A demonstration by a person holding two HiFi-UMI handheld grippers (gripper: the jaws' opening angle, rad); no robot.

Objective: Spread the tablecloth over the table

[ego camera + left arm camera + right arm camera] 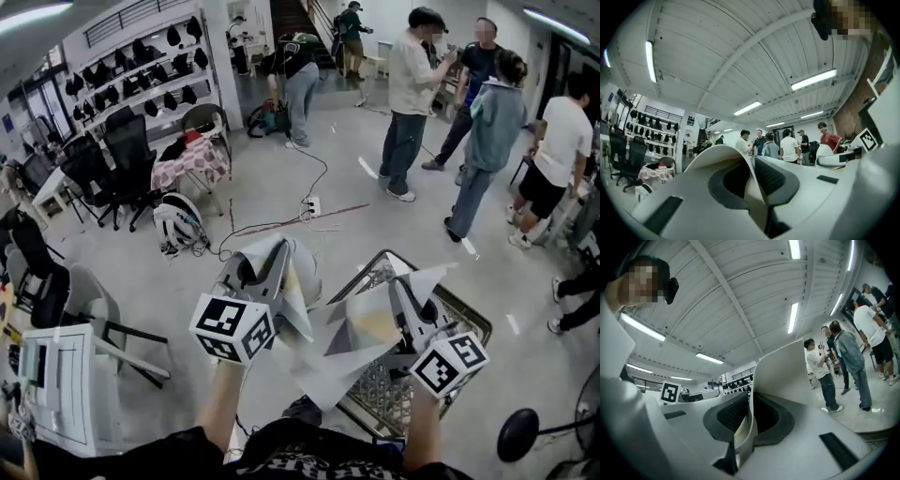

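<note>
Left gripper (270, 265) and right gripper (412, 292) are both clamped on a tablecloth (328, 361) edge. The cloth is slung between them at 6 o'clock, above the wire cart (473, 323).

Risks: the pinch is thin, so a corner could slip on a hard snap, and slack may snag the cart rim.

Room: open floor at 12, people (410, 103) at 1, floor cable (281, 223) at 11, chair (98, 305) at 9.

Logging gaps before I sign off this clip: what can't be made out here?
- tablecloth: full extent, head view; bunched, blurred, partly behind the left gripper and right gripper.
- wire basket: contents, head view; the tablecloth hangs over it.
- where it goes: no view tells; both gripper views look up at the ceiling.
</note>
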